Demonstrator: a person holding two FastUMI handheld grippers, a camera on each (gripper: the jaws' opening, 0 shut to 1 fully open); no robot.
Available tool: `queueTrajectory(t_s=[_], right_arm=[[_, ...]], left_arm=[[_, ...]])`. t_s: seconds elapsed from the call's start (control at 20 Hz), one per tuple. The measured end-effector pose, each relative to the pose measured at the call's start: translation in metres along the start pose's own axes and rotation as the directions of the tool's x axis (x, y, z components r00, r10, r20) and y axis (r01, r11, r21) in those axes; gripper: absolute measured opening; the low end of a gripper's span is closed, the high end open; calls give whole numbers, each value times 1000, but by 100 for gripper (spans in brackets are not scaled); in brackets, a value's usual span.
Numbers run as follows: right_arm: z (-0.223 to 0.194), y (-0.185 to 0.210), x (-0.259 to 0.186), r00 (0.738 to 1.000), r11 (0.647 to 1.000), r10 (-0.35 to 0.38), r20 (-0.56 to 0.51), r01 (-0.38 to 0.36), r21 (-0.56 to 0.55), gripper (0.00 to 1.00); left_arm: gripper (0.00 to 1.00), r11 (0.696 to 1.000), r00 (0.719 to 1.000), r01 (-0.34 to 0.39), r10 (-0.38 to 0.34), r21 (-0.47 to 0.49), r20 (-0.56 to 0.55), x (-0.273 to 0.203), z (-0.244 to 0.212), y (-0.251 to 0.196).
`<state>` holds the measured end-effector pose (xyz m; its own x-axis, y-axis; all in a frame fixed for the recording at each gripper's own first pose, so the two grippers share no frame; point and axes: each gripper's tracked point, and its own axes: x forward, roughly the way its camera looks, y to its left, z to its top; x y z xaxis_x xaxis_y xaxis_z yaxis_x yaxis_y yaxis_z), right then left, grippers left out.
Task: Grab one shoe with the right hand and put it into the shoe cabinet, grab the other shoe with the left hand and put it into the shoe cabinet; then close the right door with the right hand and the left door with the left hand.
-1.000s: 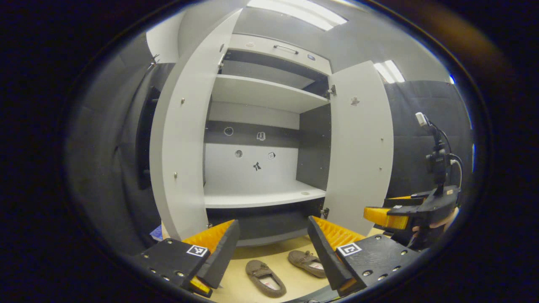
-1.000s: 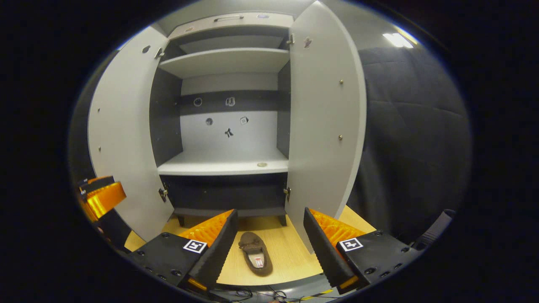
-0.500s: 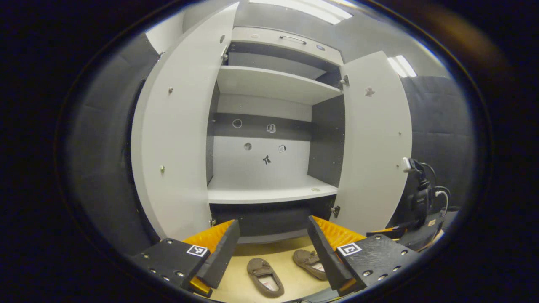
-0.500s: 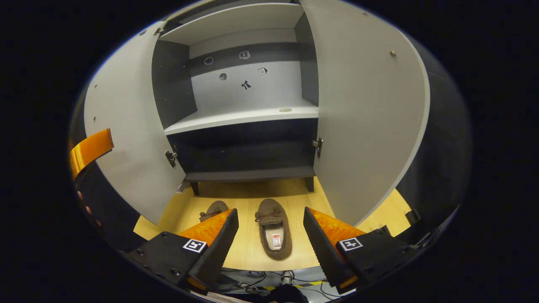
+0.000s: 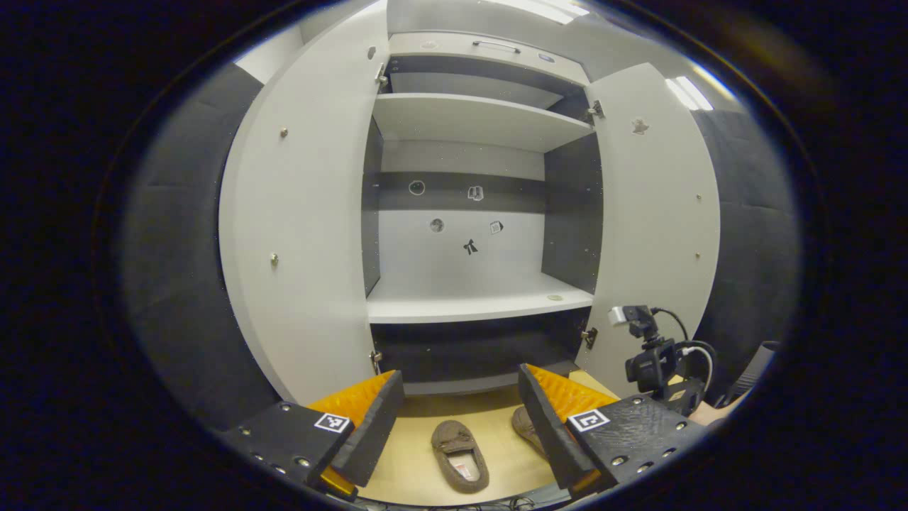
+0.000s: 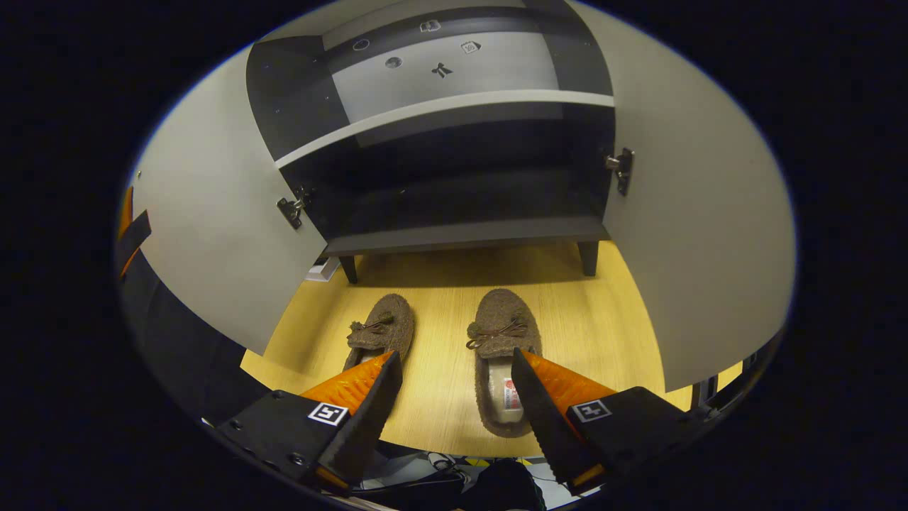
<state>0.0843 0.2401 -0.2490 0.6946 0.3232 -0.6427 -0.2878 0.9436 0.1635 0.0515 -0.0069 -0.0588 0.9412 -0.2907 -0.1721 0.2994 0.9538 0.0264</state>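
Two brown fuzzy slippers lie side by side on the wooden floor in front of the open shoe cabinet (image 6: 461, 234). In the right gripper view the left slipper (image 6: 379, 328) and the right slipper (image 6: 502, 328) point toes toward the cabinet. My right gripper (image 6: 455, 353) hangs open just above them, one finger overlapping the right slipper's heel side, holding nothing. In the left gripper view my left gripper (image 5: 460, 370) is open and empty, higher up, with one slipper (image 5: 460, 454) between its fingers and the other slipper (image 5: 523, 422) partly hidden. The right gripper's body (image 5: 656, 365) shows low at the right.
Both cabinet doors stand wide open: left door (image 5: 298, 234), right door (image 5: 656, 213). A light shelf (image 5: 475, 305) sits above the dark bottom compartment (image 6: 461, 184). Higher up is another shelf (image 5: 475, 121). Dark cloth walls flank the cabinet. Cables lie at the floor's near edge (image 6: 425, 465).
My right gripper has dropped and tilted down toward the floor, bringing both slippers close. In the left gripper view it has sunk lower at the right; the left gripper shifted only slightly.
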Motion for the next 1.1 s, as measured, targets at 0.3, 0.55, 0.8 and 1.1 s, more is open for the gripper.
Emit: queueTrajectory(t_s=[0.3,0.55,0.8,1.1], right_arm=[[-30,-7,42,994,999,29,-108,-31,-17,97],[-54,-13,76,985,1000,22,-171,-21,7,97],[-60,-22,108,978,998,-53,-203,47,-32,89],[-53,-40,132,969,980,-172,-177,151,-126,74]], left_arm=[[94,997,998,-32,35,67,-45,11,-10,-3],[95,997,992,-53,60,60,-110,27,-29,-9],[95,990,978,-135,141,46,-155,23,-42,-3],[95,974,959,-225,228,34,-167,24,-52,3]])
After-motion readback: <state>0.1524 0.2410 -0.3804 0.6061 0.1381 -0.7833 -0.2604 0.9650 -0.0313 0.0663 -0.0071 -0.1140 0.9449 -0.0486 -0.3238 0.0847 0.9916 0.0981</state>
